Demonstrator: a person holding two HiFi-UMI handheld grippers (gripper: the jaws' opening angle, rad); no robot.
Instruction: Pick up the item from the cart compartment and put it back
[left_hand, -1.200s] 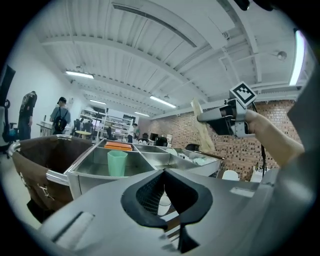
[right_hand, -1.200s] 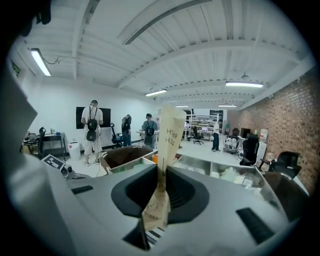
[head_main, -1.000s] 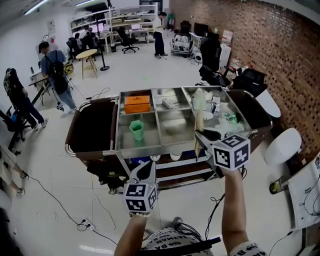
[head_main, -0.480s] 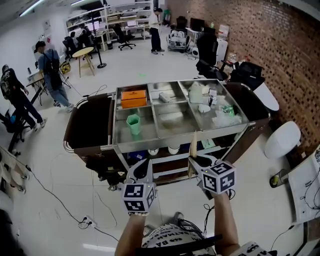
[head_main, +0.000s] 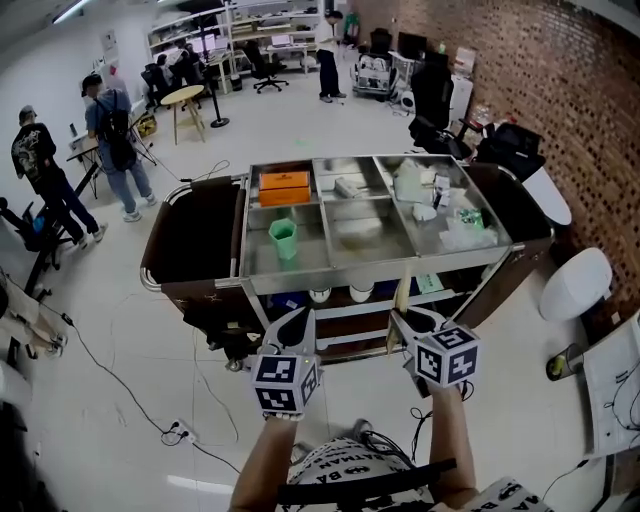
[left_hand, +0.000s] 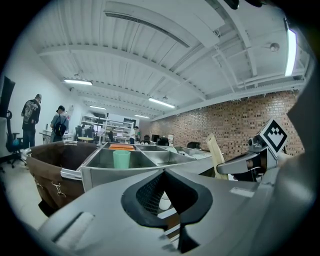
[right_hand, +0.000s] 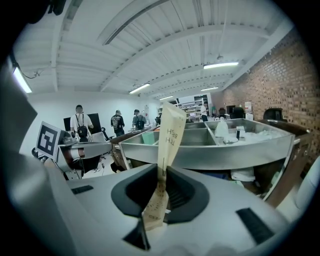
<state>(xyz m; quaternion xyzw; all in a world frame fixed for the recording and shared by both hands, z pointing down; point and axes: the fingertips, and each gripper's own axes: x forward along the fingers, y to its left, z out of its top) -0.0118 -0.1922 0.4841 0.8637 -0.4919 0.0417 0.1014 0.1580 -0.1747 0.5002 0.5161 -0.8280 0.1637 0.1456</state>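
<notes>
A long flat cream paper packet (right_hand: 169, 135) with print on it stands upright between the pads of my right gripper (right_hand: 162, 187), which is shut on it. In the head view this packet (head_main: 398, 300) and the right gripper (head_main: 402, 320) hang in front of the steel cart (head_main: 370, 272), below its front rim and outside the compartments. My left gripper (head_main: 300, 320) is level with it on the left, jaws together and empty. From the left gripper view (left_hand: 165, 172) I see the packet (left_hand: 216, 155) to the right.
The cart's compartments hold a green cup (head_main: 284, 238), an orange box (head_main: 284, 187) and white packets and wrappers at the right (head_main: 440, 215). Brown bags hang at the cart's ends (head_main: 195, 235). White stools (head_main: 572, 285) stand right; cables (head_main: 130, 385) cross the floor. People (head_main: 115, 140) stand far left.
My right gripper has drawn back with the packet from over the cart's right compartment to low in front of the cart. The left gripper stays low and shut.
</notes>
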